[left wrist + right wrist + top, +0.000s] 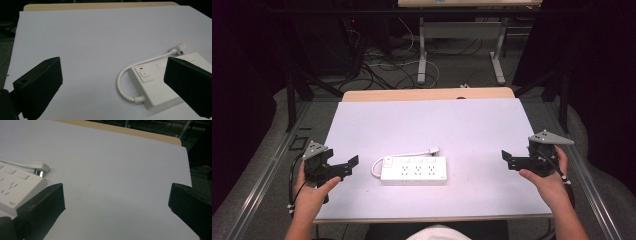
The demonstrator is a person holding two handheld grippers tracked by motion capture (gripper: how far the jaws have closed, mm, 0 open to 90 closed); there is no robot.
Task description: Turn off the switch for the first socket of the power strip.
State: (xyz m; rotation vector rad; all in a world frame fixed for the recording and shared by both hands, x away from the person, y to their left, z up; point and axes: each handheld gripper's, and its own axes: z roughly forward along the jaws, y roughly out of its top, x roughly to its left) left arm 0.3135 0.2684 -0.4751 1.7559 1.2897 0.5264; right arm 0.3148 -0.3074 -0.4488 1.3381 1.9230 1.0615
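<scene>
A white power strip [413,171] lies flat near the front middle of the white table top [437,120]. Its short white cord [375,167] loops from the left end round the back to a plug [432,150] lying loose on the table. My left gripper [351,165] hovers just left of the strip, open and holding nothing. In the left gripper view the strip [160,85] with its switch button [145,73] lies ahead to the right of my left gripper [112,66]. My right gripper [508,160] is open, well to the right of the strip [15,185] and plug [40,167].
A wooden table edge [427,94] shows beyond the white sheet. Behind it stand another desk's metal legs [422,55] among loose floor cables [382,65]. Metal rails [267,170] run along both sides of the table.
</scene>
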